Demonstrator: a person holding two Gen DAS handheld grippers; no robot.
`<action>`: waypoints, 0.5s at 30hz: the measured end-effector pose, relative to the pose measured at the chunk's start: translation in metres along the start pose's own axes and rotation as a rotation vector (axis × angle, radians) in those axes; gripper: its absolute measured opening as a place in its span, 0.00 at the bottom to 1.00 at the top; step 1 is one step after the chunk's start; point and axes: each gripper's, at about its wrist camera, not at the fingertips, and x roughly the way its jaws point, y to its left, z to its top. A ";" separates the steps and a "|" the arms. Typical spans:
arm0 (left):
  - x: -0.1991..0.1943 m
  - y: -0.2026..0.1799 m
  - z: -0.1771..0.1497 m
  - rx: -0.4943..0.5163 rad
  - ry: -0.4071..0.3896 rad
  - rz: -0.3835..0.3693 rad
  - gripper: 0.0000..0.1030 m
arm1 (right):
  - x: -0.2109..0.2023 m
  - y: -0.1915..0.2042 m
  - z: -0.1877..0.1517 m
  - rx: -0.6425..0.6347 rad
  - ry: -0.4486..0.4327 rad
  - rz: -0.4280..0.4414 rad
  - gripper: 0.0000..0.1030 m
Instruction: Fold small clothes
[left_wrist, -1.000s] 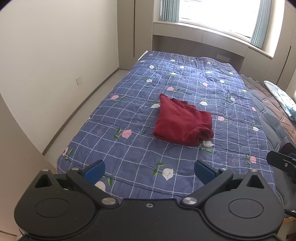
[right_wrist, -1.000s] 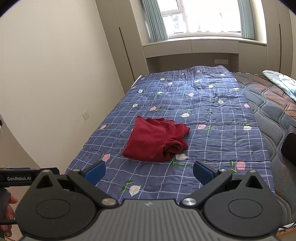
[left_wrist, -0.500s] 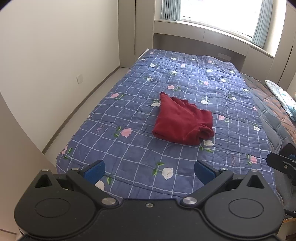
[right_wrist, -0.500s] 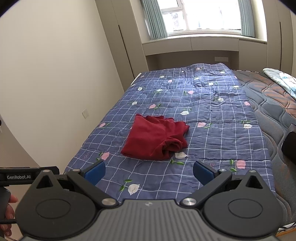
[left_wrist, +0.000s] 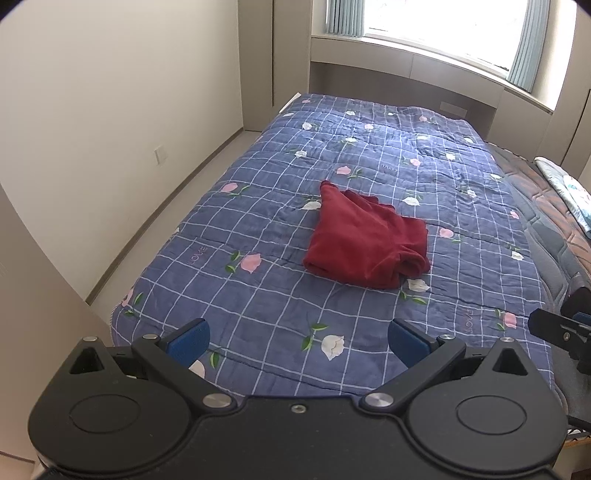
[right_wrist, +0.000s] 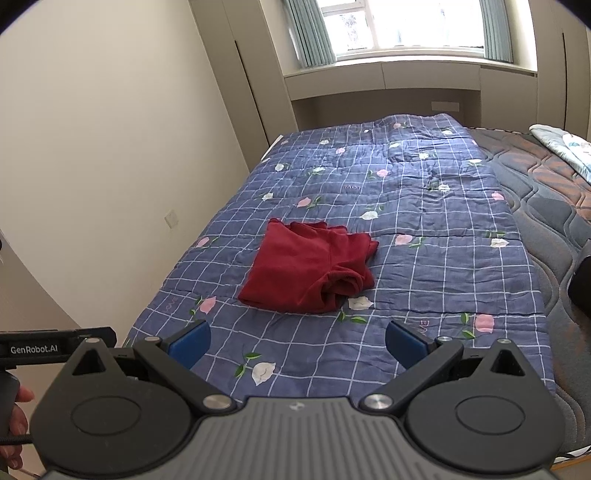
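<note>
A dark red garment lies in a loose, partly folded heap near the middle of the blue floral quilt. My left gripper hovers over the quilt's near end, open, with nothing between its blue pads. My right gripper is likewise open and empty, held back from the garment. Neither gripper touches the cloth. The garment's right end is bunched into a rolled edge.
The quilt covers a bed whose bare quilted mattress shows on the right, with a pale patterned cloth at its far corner. A wall and strip of floor run along the left. A windowsill ledge closes the far end.
Both cameras have drifted slightly, so the bed and garment sit a little lower in view. The garment has not moved and both grippers stay open.
</note>
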 end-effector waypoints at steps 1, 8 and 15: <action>0.001 -0.002 0.001 -0.002 0.003 0.002 0.99 | 0.001 -0.001 0.001 -0.001 0.003 0.001 1.00; 0.007 -0.015 0.005 0.000 0.020 0.006 0.99 | 0.009 -0.011 0.004 -0.006 0.025 0.006 1.00; 0.015 -0.030 0.013 0.025 0.038 0.023 0.99 | 0.015 -0.016 0.009 0.004 0.040 0.001 1.00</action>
